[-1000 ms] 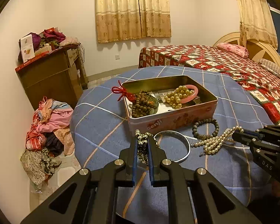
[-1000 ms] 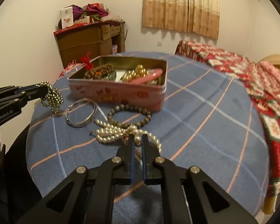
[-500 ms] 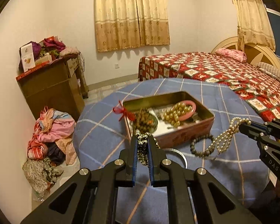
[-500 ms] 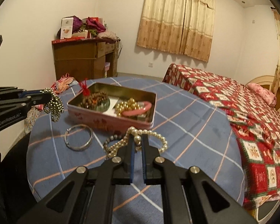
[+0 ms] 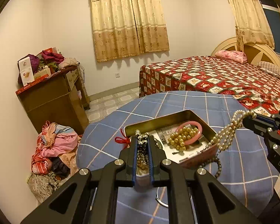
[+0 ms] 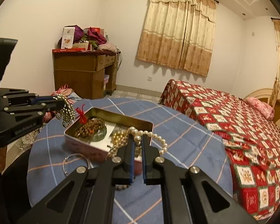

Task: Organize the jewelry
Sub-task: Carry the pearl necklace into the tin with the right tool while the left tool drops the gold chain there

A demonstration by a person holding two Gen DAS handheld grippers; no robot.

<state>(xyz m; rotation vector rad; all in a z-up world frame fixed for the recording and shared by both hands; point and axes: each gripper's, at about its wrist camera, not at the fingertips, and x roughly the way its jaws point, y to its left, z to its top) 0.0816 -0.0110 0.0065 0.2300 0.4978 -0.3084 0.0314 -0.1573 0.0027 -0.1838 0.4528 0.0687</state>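
Two bead strands held above the open tin (image 5: 179,117).
My left gripper (image 5: 142,140) pinches dark metallic beads (image 6: 68,112); my right gripper (image 6: 137,141) clamps a looped pearl necklace (image 5: 227,130).

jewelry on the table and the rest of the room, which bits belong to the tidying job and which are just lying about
Part of the job:
- tin box
- pearl necklace in the right tongs
- dark bead string in the left tongs
- silver bangle and dark bead bracelet on the table

Just lying about:
- clothes pile on the floor
- bed
- cluttered desk
- curtains
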